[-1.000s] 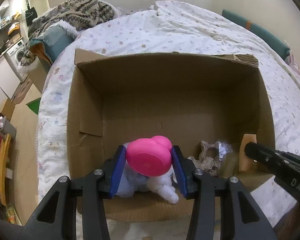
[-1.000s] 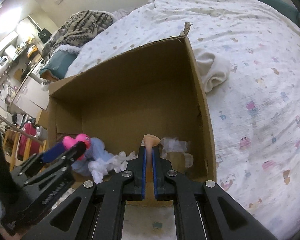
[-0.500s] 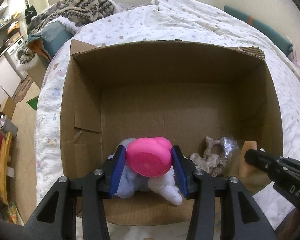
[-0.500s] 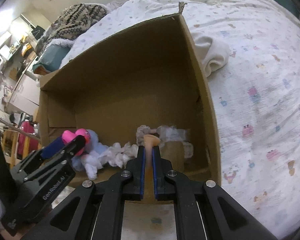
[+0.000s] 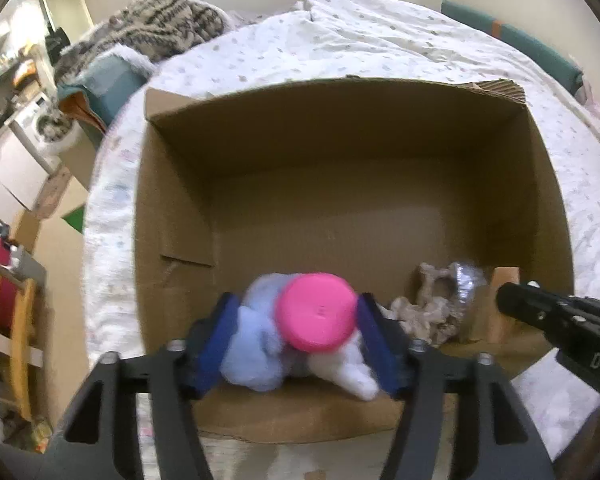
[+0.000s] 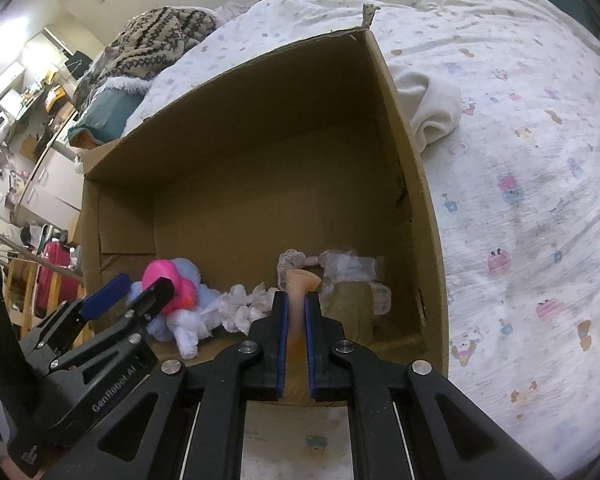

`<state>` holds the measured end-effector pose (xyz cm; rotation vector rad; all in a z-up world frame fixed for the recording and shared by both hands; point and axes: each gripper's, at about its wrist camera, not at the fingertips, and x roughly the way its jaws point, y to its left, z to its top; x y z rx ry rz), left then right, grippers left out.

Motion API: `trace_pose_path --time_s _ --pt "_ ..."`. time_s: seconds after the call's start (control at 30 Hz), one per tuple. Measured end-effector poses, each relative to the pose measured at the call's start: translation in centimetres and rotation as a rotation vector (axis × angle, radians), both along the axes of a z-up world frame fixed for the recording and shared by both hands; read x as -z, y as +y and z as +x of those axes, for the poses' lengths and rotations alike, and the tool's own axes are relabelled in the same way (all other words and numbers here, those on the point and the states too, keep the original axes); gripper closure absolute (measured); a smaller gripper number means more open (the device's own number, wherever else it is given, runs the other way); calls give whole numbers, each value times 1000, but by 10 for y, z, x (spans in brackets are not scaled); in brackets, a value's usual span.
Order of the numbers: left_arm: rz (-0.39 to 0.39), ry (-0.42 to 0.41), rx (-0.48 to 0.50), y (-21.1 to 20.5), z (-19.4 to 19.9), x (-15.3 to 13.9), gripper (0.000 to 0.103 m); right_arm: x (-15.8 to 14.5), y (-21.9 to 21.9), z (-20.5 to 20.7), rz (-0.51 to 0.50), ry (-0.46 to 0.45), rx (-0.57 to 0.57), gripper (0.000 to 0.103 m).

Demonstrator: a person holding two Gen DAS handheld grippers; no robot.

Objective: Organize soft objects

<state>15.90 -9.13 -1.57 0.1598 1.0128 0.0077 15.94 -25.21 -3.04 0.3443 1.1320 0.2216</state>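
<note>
Widened since half a second ago: left tool (image 5: 296, 328), fingers now parted around plush toy (image 5: 300, 336), which is dropping inside the one cardboard box (image 5: 172, 200) on bed (image 6: 520, 160). Right tool (image 6: 295, 312) clamped on peach object (image 6: 298, 280). "GenRobot.AI" legible in right view only; "DA" in left.

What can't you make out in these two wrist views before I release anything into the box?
- Left wrist view: the plush toy between the left gripper is motion-blurred; its pink part hides the face.
- Right wrist view: the peach item in the right gripper is blurred, mostly hidden by the fingers.
- Both views: the cardboard box near wall hides the floor beneath the items.
</note>
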Motion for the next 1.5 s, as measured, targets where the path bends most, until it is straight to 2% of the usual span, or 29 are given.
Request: trace_pose_path --time_s 0.23,0.3,0.33,0.37,0.53,0.6,0.67,0.73,0.83,0.97,1.03,1.2,1.5 --pt "-26 0 -19 7 -2 -8 35 -5 -2 -2 0 -22 20 78" --pt "-46 -15 -23 11 -5 -14 35 -9 -4 -4 8 -44 33 66" --pt "-49 -21 -22 13 -6 -16 35 -12 -4 -6 10 -59 40 46" --pt "-48 -25 -22 15 -8 -19 35 -15 -4 -8 8 -77 48 33" --pt "-59 -61 -40 26 -17 -35 35 -37 -1 -22 -26 -168 58 31" --pt "-85 -83 -33 32 -24 -45 35 -47 0 -30 -23 -199 60 24" --pt "-96 -105 -26 37 -32 -54 33 -56 0 -37 -23 -221 69 9" --pt "-112 -117 -10 41 -40 -62 20 -64 2 -42 -29 -241 73 0" --pt "-138 -145 3 49 -55 -75 9 -73 4 -53 -22 -268 79 0" --pt "-163 -164 -17 61 -78 -88 0 -82 6 -72 -35 -304 89 0" --pt "-181 -179 -24 68 -88 -93 0 -86 8 -82 -56 -325 94 0" --pt "-153 -213 -19 76 -111 -100 0 -94 11 -104 -79 -357 106 0" --pt "-161 -230 -59 96 -142 -95 0 -91 20 -130 -178 -397 74 0"
